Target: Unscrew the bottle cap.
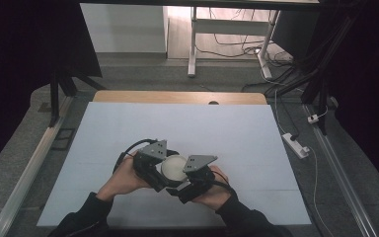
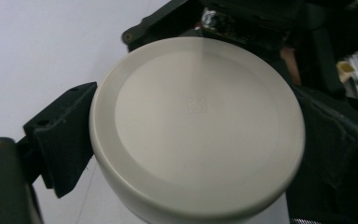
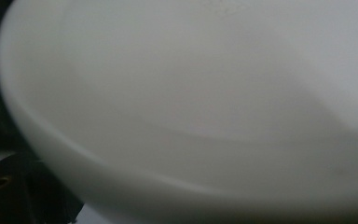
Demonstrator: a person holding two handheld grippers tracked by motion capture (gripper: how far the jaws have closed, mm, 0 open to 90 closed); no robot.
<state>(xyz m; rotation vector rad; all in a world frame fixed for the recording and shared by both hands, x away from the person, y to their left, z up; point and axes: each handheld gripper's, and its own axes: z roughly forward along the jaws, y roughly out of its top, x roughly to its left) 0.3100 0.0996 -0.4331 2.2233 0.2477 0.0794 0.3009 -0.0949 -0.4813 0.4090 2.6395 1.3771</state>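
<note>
In the high view, lower centre of the frame, the left gripper (image 1: 162,170) and right gripper (image 1: 190,178) flank a white round lid (image 1: 173,166) on the table (image 1: 128,128). The left gripper view shows its faint embossed centre mark, jaws clamped against its rim. The right gripper view is blurred white; its grip cannot be told.

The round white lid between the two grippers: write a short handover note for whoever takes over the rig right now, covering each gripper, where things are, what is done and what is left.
Left gripper: at the left side of the round white lid, jaws on either side of its rim; grip looks closed on it, not certain.
Right gripper: pressed close against the lid's right side; whether it grips cannot be told.
Lid: near the front middle of the white table, between both grippers; what is under it is hidden.
Done: both grippers brought to the lid.
Left: probably turning or lifting it; confirm grip first.
</note>
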